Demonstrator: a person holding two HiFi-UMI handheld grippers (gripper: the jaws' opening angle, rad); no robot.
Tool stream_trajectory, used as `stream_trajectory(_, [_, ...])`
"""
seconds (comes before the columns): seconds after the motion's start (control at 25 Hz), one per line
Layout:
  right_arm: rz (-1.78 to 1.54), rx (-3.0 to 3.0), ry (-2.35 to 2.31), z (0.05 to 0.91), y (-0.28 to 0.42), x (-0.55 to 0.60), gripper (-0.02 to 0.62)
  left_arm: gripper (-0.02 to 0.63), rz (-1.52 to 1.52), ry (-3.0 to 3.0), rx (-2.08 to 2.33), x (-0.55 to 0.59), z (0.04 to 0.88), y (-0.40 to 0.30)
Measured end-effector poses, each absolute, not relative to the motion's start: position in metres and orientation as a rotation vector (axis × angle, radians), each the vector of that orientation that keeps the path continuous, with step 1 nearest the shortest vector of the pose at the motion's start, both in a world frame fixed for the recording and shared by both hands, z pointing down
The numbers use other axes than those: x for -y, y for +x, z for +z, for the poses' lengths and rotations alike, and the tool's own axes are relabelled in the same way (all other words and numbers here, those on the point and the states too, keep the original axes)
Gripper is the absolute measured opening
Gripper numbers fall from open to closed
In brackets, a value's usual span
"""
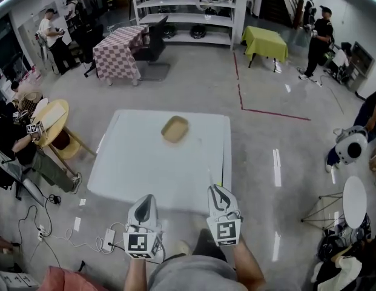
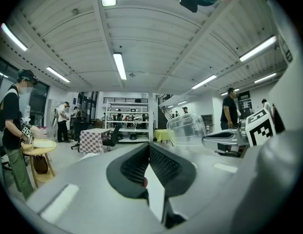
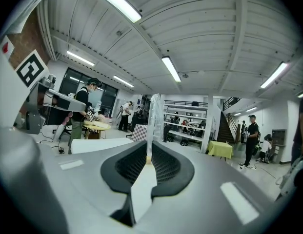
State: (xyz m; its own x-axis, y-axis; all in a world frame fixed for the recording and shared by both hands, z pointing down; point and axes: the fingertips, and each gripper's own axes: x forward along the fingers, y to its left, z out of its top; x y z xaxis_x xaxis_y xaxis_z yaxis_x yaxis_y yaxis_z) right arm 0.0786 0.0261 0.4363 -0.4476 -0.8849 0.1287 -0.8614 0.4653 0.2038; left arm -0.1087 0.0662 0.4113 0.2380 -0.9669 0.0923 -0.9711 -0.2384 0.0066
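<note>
- Clear plastic container (image 2: 186, 129), see-through with rounded corners, pinched by its rim in the right gripper (image 3: 149, 156)
- It stands on edge, rising straight ahead of the jaws

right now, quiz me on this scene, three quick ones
1. True or false: the left tool is shut with nothing in it.
2. What does the right tool grip? A) a clear container B) a spoon C) a cloth
3. Fill in: the tan tray lies on the white ___.
Key: 1 true; 2 A; 3 table.
</note>
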Motion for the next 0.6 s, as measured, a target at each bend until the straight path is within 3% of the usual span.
stream_trajectory(0.6, [-0.119, 2.487, 1.552, 0.445, 0.098, -0.078, 0.035, 0.012, 0.118, 2.452, 1.865, -0.106, 0.415, -0.094])
